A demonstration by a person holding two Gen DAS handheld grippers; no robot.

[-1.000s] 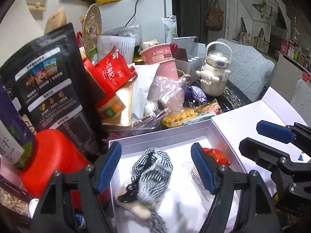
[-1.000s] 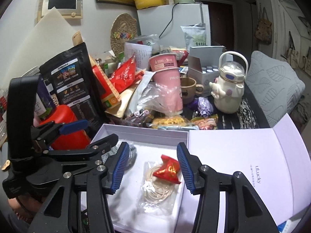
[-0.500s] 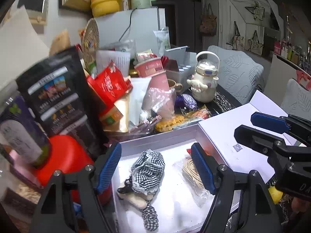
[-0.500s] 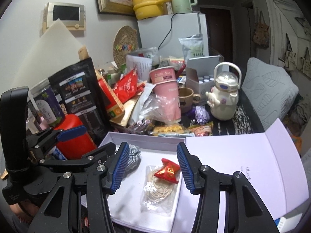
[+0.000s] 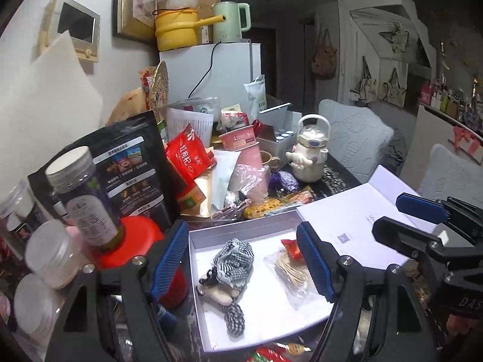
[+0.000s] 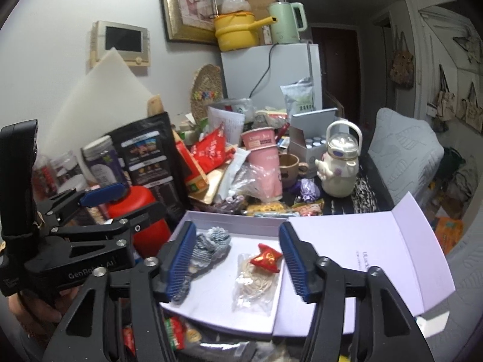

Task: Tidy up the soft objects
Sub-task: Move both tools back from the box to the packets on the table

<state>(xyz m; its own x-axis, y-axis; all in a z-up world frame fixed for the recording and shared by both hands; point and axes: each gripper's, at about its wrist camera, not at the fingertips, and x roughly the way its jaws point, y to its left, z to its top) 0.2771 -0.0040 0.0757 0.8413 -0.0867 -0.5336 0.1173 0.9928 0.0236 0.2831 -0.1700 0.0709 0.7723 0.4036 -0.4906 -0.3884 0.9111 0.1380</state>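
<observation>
An open white box (image 5: 211,328) (image 6: 211,304) lies on the cluttered table, its lid (image 5: 356,226) (image 6: 362,253) folded out to the right. Inside lie a black-and-white checked cloth item (image 5: 234,264) (image 6: 208,246), a clear bag of cream cord (image 5: 291,271) (image 6: 256,280) and a small red pouch (image 5: 291,246) (image 6: 267,258). My left gripper (image 5: 241,264) is open and empty, raised above the cloth item. My right gripper (image 6: 237,264) is open and empty above the bag and pouch. Each gripper shows at the side of the other's view.
Behind the box: a red container (image 5: 135,238), a black snack bag (image 5: 129,166), a pink cup (image 5: 250,157), a white character kettle (image 5: 311,154), candy packets (image 5: 271,205). Jars (image 5: 48,253) stand at the left. A grey cushion (image 5: 353,135) lies at the right.
Both grippers have pulled back and up from the box, so more of the box and room shows. Both stay open and empty. The items in the box have not moved.
</observation>
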